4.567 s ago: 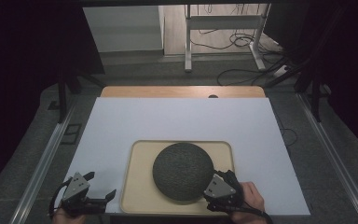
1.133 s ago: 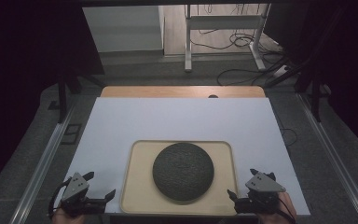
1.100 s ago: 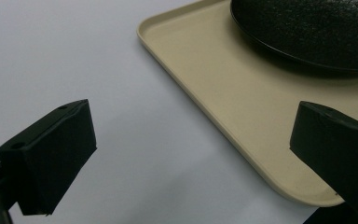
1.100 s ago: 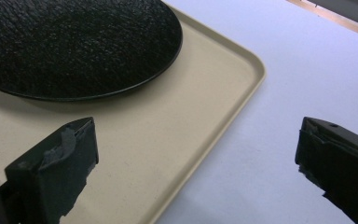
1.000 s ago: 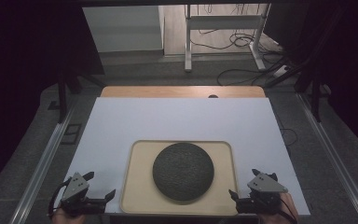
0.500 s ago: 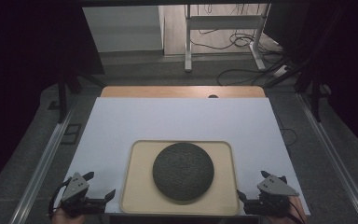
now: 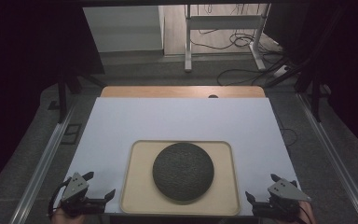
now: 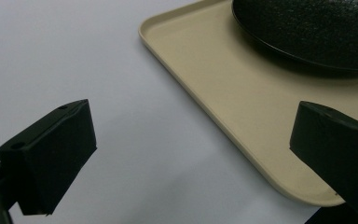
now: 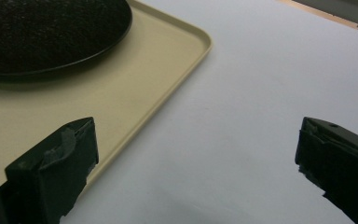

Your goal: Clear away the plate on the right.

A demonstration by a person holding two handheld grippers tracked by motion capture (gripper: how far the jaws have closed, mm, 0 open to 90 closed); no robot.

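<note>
- Dim lab floor with loose cables is lying beyond a wooden table, which is carrying a white sheet over most of its top.
- Beige tray is sitting on the sheet at the near edge, centred between the person's hands; a dark textured round plate is resting on the tray's middle.
- Left gripper is hovering just beside the tray's left edge, jaws spread wide, gripping nothing.
- Right gripper is hovering off the tray's right edge, a little farther out, jaws likewise spread wide and empty.
- Risk, as a judgement: if the two grippers are closing on opposite rims unevenly, the tray is likely tilting and the plate is sliding toward the low side; the shallow rim is offering the jaws little to bite on, so a slip is plausible.
- High view is showing both grippers and the whole tray at once.
- Left gripper view is showing what that view is not: the raised lip of the tray and the plate's thin edge casting a shadow.
- Right gripper view is showing the tray's far right corner and the bare sheet under its jaws.
</note>
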